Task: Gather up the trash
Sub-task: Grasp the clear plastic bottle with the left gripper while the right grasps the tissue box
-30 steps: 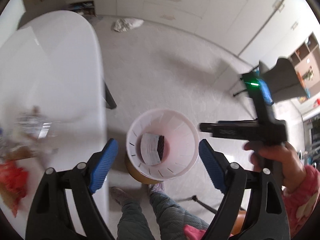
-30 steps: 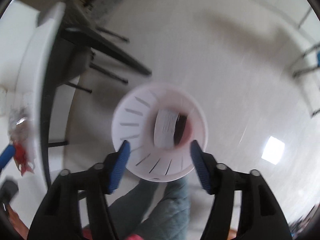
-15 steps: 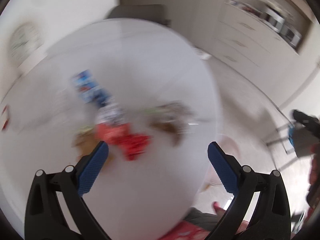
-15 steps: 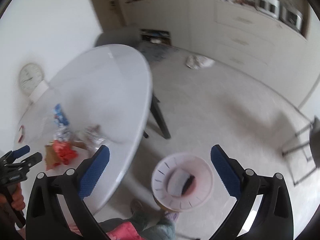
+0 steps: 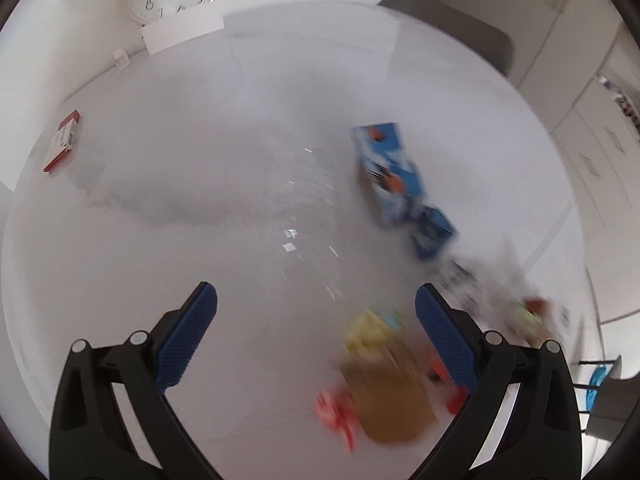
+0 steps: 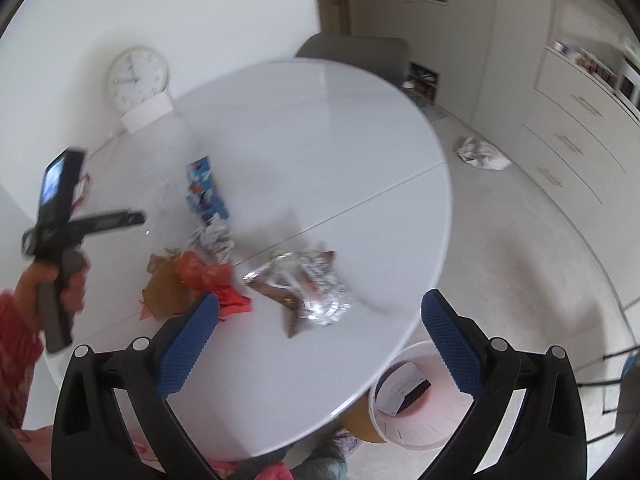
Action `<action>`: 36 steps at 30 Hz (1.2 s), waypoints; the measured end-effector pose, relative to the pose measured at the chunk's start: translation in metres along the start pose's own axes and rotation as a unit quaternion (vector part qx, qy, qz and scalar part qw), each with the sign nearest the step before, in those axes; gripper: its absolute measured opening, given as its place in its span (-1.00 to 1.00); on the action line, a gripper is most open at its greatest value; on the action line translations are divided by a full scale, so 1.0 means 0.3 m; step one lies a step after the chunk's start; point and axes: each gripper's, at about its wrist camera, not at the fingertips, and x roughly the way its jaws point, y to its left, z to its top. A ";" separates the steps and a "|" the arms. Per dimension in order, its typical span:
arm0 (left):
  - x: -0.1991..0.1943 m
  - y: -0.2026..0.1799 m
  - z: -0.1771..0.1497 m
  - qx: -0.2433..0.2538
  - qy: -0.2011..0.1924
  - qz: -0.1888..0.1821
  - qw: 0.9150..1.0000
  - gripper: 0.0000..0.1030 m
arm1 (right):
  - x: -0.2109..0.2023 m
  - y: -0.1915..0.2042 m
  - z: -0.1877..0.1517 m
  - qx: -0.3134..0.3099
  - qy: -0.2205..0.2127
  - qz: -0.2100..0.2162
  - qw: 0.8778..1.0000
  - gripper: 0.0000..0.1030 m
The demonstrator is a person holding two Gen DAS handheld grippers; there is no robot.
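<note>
While your two grippers hang over the white desk (image 6: 304,128), its trash sits near the front edge: a blue carton (image 5: 390,172), foil wrappers (image 6: 316,284), a red wrapper (image 6: 208,276). The white bin (image 6: 416,400) stands on the floor beside it. Your left gripper (image 5: 316,340) and right gripper (image 6: 320,344) have just been opening; both jaws are spread wide, nothing between them.

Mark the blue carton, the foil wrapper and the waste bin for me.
blue carton (image 5: 386,172), left wrist view, its printed top face.
foil wrapper (image 6: 320,288), right wrist view, its crumpled middle.
waste bin (image 6: 416,438), right wrist view, its white inner wall.
</note>
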 end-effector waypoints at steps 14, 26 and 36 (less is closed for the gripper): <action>0.268 0.086 0.114 -0.022 0.079 -0.040 0.996 0.17 | 0.318 0.279 0.278 -0.077 0.018 0.036 0.996 0.95; -0.001 0.222 0.019 -0.041 0.014 -0.039 0.998 0.17 | 0.886 0.670 0.472 -0.168 0.095 0.026 0.981 0.84; -0.117 0.213 -0.003 -0.036 -0.005 -0.038 0.999 0.17 | 0.871 0.644 0.482 -0.146 0.120 0.071 0.979 -0.07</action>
